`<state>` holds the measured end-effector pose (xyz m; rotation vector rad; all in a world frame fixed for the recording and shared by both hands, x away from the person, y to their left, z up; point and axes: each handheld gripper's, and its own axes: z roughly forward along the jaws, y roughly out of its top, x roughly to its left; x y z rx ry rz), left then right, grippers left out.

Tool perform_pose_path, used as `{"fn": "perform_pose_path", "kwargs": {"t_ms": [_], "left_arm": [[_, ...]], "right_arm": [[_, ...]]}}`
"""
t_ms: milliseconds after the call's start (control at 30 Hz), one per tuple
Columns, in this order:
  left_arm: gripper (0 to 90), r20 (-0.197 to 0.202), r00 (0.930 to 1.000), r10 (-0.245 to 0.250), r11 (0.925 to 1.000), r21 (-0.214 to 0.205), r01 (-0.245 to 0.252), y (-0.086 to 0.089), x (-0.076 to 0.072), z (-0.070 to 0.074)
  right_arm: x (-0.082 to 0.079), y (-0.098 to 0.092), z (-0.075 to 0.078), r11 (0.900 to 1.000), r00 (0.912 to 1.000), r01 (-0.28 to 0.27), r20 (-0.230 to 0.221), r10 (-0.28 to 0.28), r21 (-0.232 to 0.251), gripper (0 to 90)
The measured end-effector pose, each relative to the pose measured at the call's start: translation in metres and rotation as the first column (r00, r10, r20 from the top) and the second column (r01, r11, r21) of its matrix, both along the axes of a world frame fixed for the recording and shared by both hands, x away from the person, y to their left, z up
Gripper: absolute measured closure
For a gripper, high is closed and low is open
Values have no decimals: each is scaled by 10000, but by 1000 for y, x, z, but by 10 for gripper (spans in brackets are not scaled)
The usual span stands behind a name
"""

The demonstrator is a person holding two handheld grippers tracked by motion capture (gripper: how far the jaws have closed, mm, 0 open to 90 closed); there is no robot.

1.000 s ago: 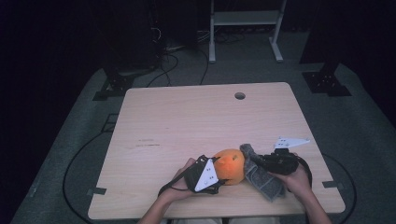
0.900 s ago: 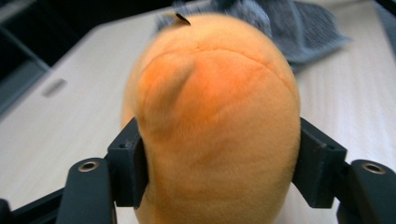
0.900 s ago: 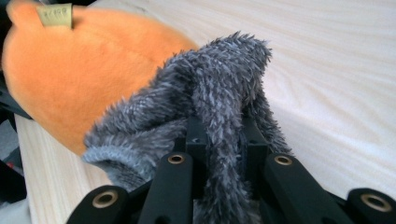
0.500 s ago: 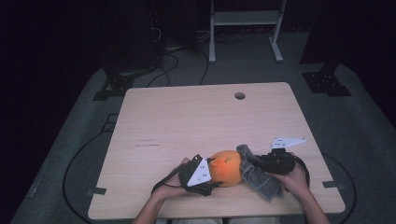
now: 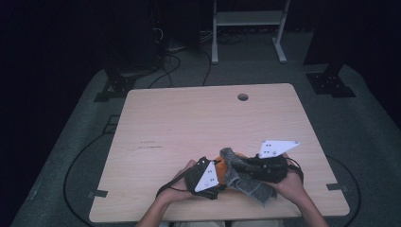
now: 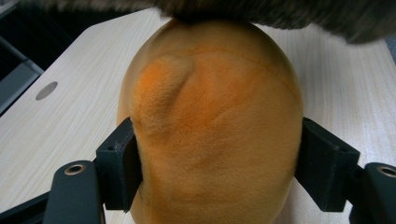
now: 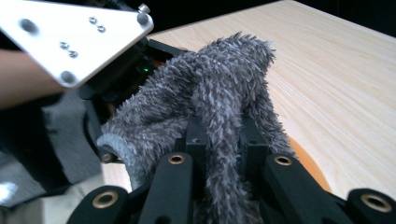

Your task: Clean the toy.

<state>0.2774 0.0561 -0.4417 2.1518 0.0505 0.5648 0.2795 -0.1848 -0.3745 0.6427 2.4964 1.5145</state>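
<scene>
An orange plush ball (image 6: 210,112) sits between the pads (image 6: 119,163) of my left gripper (image 6: 215,154). Both pads touch its sides; these jaws have just been opening with the ball still between them. In the high view the ball (image 5: 219,166) lies near the table's front edge, with the left gripper (image 5: 218,174) on its left. My right gripper (image 7: 222,140) is shut on a grey fuzzy cloth (image 7: 219,79). From the right, that gripper (image 5: 238,165) holds the cloth (image 5: 248,185) against and partly over the ball. The cloth's edge (image 6: 280,11) hangs over the ball's far side.
The light wooden table (image 5: 198,123) has a round cable hole (image 5: 242,97) near its far edge. The left gripper's white plate (image 7: 70,37) is close to the right gripper's camera. Beyond the table stand a white frame (image 5: 248,19) and dark stands with cables on the floor.
The right gripper has risen and moved left with the grey cloth, which now lies over part of the orange ball. The left gripper has stayed in place.
</scene>
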Motion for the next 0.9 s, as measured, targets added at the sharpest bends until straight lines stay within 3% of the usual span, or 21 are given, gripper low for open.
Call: {"fn": "perform_pose_path", "kwargs": {"t_ms": [67,167,267,333,467,600,667,700,767,900], "left_arm": [[253,-104,9999,17,9999,-110,-18,1,0,-1],[251,-216,9998,-29,9998,-208,24,4,3,-3],[246,-423,9991,-2,9994,-345,-13,7,6,-4],[242,-508,9987,15,9994,-339,-33,9,8,-4],[230,-657,9978,102,9991,-400,-128,12,10,-5],[206,-856,9961,196,9987,-456,-236,15,12,-5],[203,-947,9953,222,9980,-571,-277,16,13,-6],[203,-968,9951,223,9978,-601,-282,17,13,-6],[210,-1059,9939,302,9971,-669,-374,18,14,-6],[247,-1176,9922,421,9928,-1063,-547,15,15,-5]], "right_arm": [[4,2,-4,9991,9998,191,113,-187,-383,777],[16,-11,-19,9985,9972,468,-593,-451,271,778],[24,-27,-28,9941,9909,951,-1005,-895,526,779],[30,-39,-38,9886,9831,1348,-1337,-1250,673,779],[44,-55,-60,9781,9590,1797,-2403,-1504,1048,778],[51,-61,-76,9739,9392,2186,-2840,-1930,610,778],[53,-61,-82,9722,9315,2340,-2869,-2235,22,778],[53,-61,-83,9718,9314,2349,-2808,-2317,-225,778],[51,-62,-77,9702,9365,2424,-2597,-2358,-71,778],[33,-54,-38,9778,9703,1930,-1637,-1779,819,778]]}}
